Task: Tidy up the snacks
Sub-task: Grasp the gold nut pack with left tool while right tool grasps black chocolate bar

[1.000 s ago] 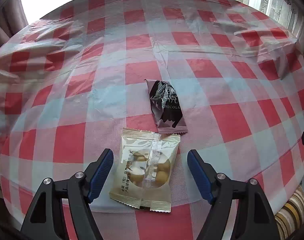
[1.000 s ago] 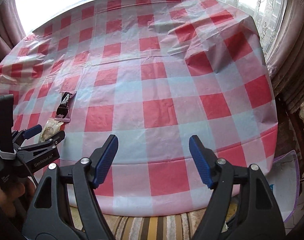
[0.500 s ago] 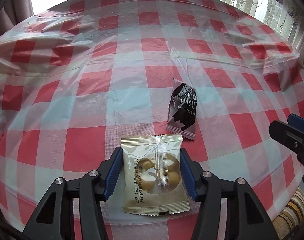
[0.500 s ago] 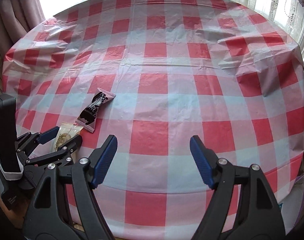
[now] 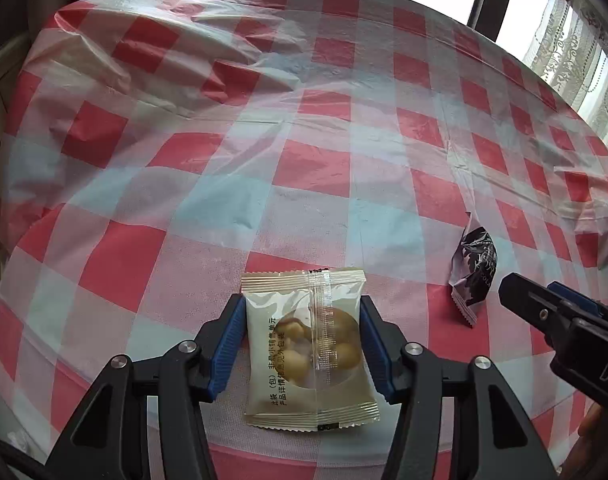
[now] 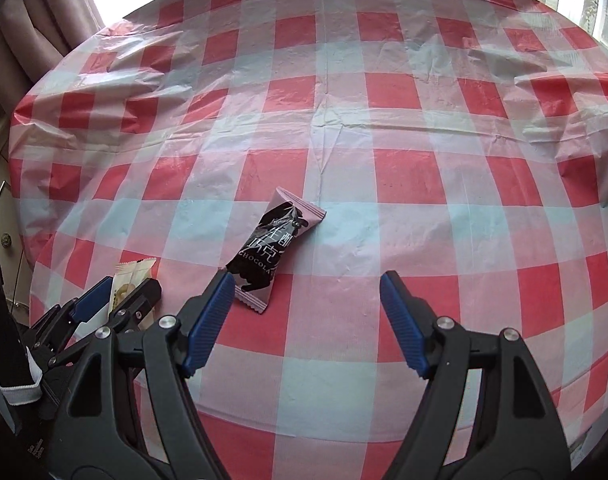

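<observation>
Left tool (image 5: 302,344) has closed its blue pads onto the cream nut packet (image 5: 307,350) on the checked bench (image 5: 304,168); right tool (image 6: 304,320), jaws open and empty, has swung beside the chocolate bar (image 6: 270,254), likely next

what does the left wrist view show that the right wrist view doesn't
Only the left wrist view shows the left gripper head-on, its pads against both sides of the beige snack packet, with round pieces behind the packet's clear window. Only the right wrist view shows the right gripper open and empty, and the chocolate bar lettering. Both show the checked tablecloth, the chocolate bar and the packet.
</observation>
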`<act>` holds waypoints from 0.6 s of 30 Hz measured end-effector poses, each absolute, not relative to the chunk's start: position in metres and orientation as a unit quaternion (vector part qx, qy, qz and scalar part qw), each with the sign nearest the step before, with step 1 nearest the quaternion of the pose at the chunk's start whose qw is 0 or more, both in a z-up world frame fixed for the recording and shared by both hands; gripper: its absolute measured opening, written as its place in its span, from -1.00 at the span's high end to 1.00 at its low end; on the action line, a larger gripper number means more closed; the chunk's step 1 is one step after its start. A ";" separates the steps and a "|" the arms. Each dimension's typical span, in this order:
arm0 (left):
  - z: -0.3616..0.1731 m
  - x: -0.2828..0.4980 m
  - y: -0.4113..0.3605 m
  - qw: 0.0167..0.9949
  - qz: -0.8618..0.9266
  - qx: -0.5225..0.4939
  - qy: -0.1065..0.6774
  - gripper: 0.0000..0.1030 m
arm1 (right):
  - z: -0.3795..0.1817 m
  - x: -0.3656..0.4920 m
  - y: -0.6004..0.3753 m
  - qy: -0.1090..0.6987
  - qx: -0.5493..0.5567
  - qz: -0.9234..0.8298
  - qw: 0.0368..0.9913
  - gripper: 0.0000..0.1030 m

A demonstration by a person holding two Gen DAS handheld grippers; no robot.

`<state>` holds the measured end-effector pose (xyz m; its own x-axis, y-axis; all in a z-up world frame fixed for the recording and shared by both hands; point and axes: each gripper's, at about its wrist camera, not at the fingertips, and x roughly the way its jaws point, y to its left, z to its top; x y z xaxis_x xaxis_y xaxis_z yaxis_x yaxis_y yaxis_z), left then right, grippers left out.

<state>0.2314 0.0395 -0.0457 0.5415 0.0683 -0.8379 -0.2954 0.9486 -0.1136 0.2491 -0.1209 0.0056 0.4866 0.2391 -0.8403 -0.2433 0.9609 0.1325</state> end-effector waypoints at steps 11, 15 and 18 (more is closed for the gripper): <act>-0.045 0.227 0.048 0.871 0.108 -0.143 0.457 -0.08 | -0.015 0.272 -0.089 0.490 -0.040 0.129 0.861 -0.22; -0.045 0.227 0.047 0.872 0.110 -0.139 0.457 -0.08 | -0.014 0.270 -0.090 0.483 -0.056 0.127 0.864 0.34; -0.044 0.227 0.046 0.872 0.109 -0.140 0.457 -0.08 | -0.013 0.269 -0.095 0.481 -0.052 0.132 0.865 0.41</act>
